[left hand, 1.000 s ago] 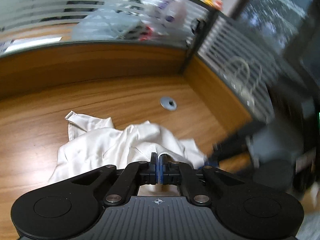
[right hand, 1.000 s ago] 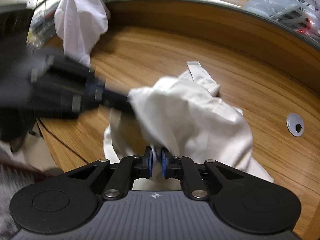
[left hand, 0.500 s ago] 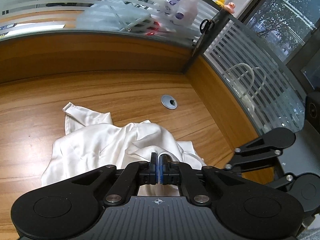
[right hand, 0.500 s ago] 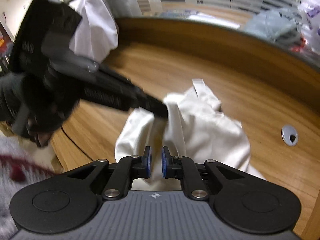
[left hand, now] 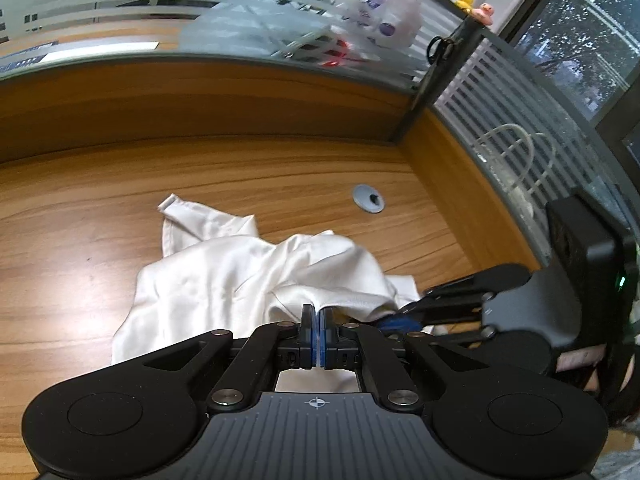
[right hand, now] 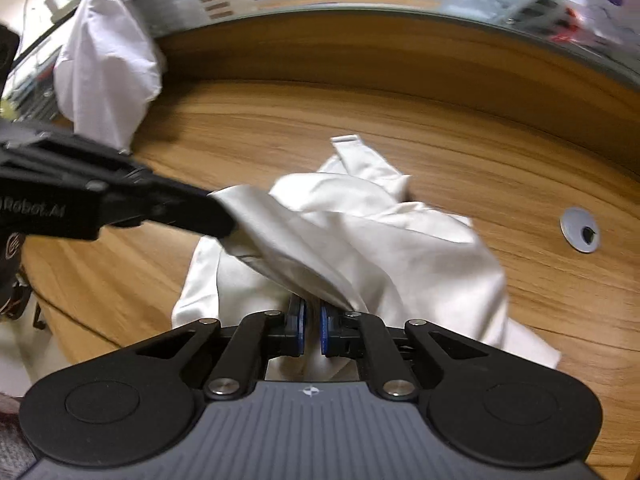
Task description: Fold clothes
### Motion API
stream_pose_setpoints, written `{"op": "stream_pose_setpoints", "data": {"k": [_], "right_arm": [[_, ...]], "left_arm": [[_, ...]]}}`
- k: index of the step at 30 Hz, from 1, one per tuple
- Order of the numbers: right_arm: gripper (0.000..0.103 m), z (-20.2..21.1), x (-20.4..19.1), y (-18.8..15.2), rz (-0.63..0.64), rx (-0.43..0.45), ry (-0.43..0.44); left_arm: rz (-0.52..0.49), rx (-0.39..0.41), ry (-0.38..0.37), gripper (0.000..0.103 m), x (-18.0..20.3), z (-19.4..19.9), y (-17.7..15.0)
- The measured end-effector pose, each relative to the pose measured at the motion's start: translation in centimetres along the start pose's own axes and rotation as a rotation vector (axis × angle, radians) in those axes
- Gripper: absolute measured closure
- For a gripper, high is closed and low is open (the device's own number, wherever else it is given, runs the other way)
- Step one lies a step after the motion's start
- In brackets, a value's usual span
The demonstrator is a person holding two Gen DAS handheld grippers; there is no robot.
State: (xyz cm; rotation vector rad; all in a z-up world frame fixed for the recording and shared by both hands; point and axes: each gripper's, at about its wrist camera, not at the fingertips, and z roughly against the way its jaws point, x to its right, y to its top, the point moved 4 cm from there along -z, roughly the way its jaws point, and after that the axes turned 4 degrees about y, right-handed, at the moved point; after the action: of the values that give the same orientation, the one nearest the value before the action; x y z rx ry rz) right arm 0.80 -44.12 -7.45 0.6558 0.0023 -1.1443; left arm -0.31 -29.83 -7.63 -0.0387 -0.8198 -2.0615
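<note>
Since half a second ago, the right gripper has dropped toward the white garment and its jaws have been closing; a small gap remains, and cloth seems to lie just ahead of them, not clearly pinched. On the wooden desk the garment lies crumpled, directly ahead of both tongs. The left gripper is clamped on a raised fold.

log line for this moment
left gripper: shut on white garment | right gripper: jaws just closing, garment at tips, not pinched
</note>
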Motion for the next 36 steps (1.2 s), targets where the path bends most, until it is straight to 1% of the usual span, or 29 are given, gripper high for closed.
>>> {"op": "stream_pose_setpoints", "data": {"k": [4,7,11,13,17,21,24,25,26,28,33,36], "right_arm": [[0.094,0.3,1.0,-0.3,-0.015,-0.012,0.021],[0.093,0.6,1.3,-0.7,-0.017,-0.024,0.038],[0.093,0.4,0.9,-1.5,-0.011,-0.058,0.072],[0.093,0.1,0.4,-2.0,-0.004,-0.078,0.081],[0.092,-0.6,-0.2,-2.7,-0.001,-0.102,0.086],[0.091,-0.1,-0.9,-2.2,0.012,-0.082,0.094],[0.091,0.3,-1.3,-1.4,0.024,-0.045,0.107],[0.09,0.5,-1.4,-1.2,0.027,-0.031,0.113],[0.09,0.4,-1.5,-0.9,0.028,-0.022,0.118],[0.09,-0.1,-1.4,-0.5,0.033,-0.018,0.117],[0.09,-1.5,-1.0,0.1,0.053,-0.023,0.077],[0.09,-2.1,-0.6,0.5,0.049,-0.018,0.066]], "left_arm": [[-0.003,-0.004,0.028,0.099,-0.5,-0.5,-0.2],[0.0,-0.015,0.07,0.099,-1.3,-1.3,-0.3],[0.014,-0.046,0.11,0.099,-2.7,-3.0,-0.4],[0.032,-0.062,0.114,0.099,-3.6,-3.9,-0.6],[0.054,-0.085,0.093,0.098,-4.6,-5.4,-1.1],[0.048,-0.07,0.079,0.097,-4.4,-4.5,-1.4],[0.051,-0.054,0.064,0.096,-4.1,-3.2,-1.5],[0.048,-0.048,0.065,0.092,-3.9,-2.7,-1.6],[0.04,-0.038,0.072,0.085,-3.7,-2.2,-1.6],[0.019,-0.021,0.086,0.079,-3.1,-1.3,-1.8],[-0.034,0.008,0.105,0.079,-1.6,0.4,-2.6],[-0.067,0.014,0.092,0.079,-0.5,0.9,-3.2]]}}
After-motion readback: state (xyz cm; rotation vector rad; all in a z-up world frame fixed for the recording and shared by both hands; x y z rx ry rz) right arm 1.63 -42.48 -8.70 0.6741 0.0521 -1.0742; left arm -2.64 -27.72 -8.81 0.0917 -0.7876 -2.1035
